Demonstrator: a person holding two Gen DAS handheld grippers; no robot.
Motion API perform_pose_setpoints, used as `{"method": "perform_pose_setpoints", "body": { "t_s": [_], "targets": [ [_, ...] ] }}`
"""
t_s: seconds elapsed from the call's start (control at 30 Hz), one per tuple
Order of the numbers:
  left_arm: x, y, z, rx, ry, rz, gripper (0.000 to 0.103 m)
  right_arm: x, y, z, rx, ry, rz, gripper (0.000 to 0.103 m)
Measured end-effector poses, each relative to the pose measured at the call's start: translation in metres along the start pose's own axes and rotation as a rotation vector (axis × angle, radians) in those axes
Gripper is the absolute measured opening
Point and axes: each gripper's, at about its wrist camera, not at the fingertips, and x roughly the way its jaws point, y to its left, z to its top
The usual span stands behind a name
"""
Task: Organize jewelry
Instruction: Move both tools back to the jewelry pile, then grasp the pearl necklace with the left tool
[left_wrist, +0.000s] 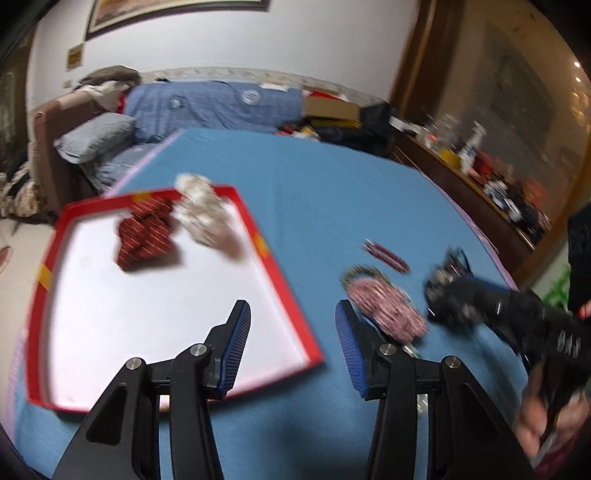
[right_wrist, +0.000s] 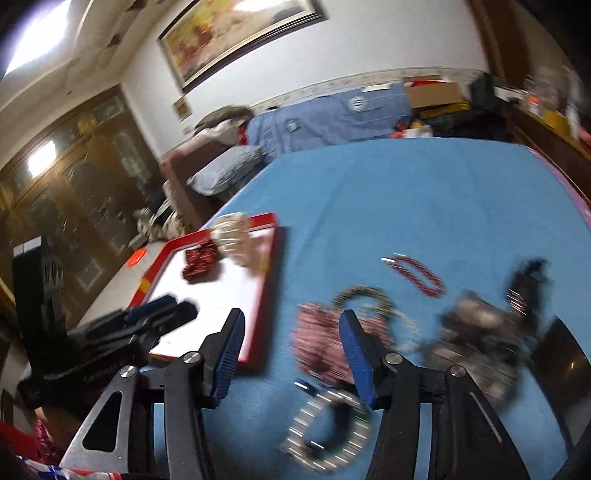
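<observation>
The jewelry lies in two groups around a shallow red-rimmed tray (left_wrist: 284, 280) with a white floor, which sits on a blue tablecloth (left_wrist: 314, 192). Inside the tray, near its far rim, a dark red beaded bracelet (left_wrist: 146, 230) lies bunched up, with a cream beaded bracelet (left_wrist: 203, 210) just beside it and reaching over the far rim. Off the tray, on its right side, loose pieces rest on the cloth: a pink-and-white beaded bracelet (left_wrist: 384, 306) closest to the tray, a thin olive-toned ring of beads (right_wrist: 364, 295) at its far edge, and a slim red bead strand (left_wrist: 386, 255) farther out. In the right wrist view a silver-and-black bracelet (right_wrist: 328, 428) lies nearer the camera than the pink one, and a dark tangled pile of jewelry (right_wrist: 480, 339) sits farther from the tray; motion blur hides its details.

The left gripper (left_wrist: 293, 325) hangs above the tray's near right corner, fingers spread wide and holding nothing. The right gripper (right_wrist: 291, 332) is likewise spread wide and holds nothing, above the cloth between the tray and the pink bracelet. Beyond the table are a brown sofa (right_wrist: 184, 173) with a grey pillow (right_wrist: 225, 173) and a framed painting (right_wrist: 236, 33).
</observation>
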Motion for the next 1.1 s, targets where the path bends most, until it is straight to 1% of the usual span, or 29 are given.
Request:
{"method": "perform_pose_setpoints", "body": {
  "t_s": [0.07, 0.17, 0.23, 0.33, 0.4, 0.43, 0.53, 0.63, 0.67, 0.7, 0.73, 0.77, 0.8, 0.93, 1.03, 1.1],
  "targets": [
    [0.004, -0.013, -0.011, 0.021, 0.033, -0.039, 0.046, -0.015, -0.023, -0.007, 0.047, -0.022, -0.032, 0.062],
    [0.009, -0.040, -0.029, 0.084, 0.076, -0.083, 0.046, -0.035, -0.052, -0.018, 0.097, -0.049, -0.086, 0.064],
    [0.017, -0.062, -0.037, 0.136, 0.104, -0.110, 0.046, -0.043, -0.067, -0.021, 0.135, -0.059, -0.103, 0.064],
    [0.031, -0.084, -0.047, 0.187, 0.142, -0.105, 0.046, -0.049, -0.084, -0.028, 0.174, -0.066, -0.109, 0.064],
    [0.038, -0.090, -0.051, 0.195, 0.169, -0.110, 0.045, -0.049, -0.090, -0.030, 0.190, -0.067, -0.101, 0.064],
    [0.042, -0.093, -0.051, 0.198, 0.179, -0.112, 0.041, -0.049, -0.094, -0.032, 0.194, -0.069, -0.099, 0.064],
    [0.052, -0.098, -0.053, 0.193, 0.201, -0.110, 0.038, -0.050, -0.099, -0.037, 0.192, -0.069, -0.094, 0.064],
    [0.059, -0.097, -0.052, 0.158, 0.223, -0.149, 0.032, -0.047, -0.102, -0.041, 0.193, -0.068, -0.086, 0.064],
    [0.061, -0.097, -0.051, 0.151, 0.226, -0.161, 0.031, -0.046, -0.102, -0.041, 0.192, -0.066, -0.083, 0.064],
    [0.062, -0.097, -0.050, 0.145, 0.228, -0.175, 0.026, -0.045, -0.102, -0.041, 0.191, -0.065, -0.082, 0.064],
    [0.063, -0.097, -0.048, 0.136, 0.230, -0.190, 0.020, -0.044, -0.104, -0.042, 0.191, -0.065, -0.082, 0.064],
    [0.064, -0.096, -0.046, 0.127, 0.231, -0.207, 0.016, -0.045, -0.104, -0.042, 0.194, -0.065, -0.080, 0.064],
    [0.065, -0.096, -0.046, 0.117, 0.233, -0.230, 0.009, -0.045, -0.106, -0.043, 0.198, -0.066, -0.078, 0.064],
    [0.058, -0.101, -0.048, 0.143, 0.204, -0.205, 0.009, -0.047, -0.109, -0.044, 0.201, -0.069, -0.089, 0.064],
    [0.048, -0.102, -0.046, 0.142, 0.186, -0.225, 0.009, -0.048, -0.112, -0.043, 0.207, -0.069, -0.104, 0.064],
    [0.036, -0.102, -0.042, 0.144, 0.158, -0.231, 0.009, -0.048, -0.114, -0.042, 0.217, -0.069, -0.112, 0.068]
  ]
}}
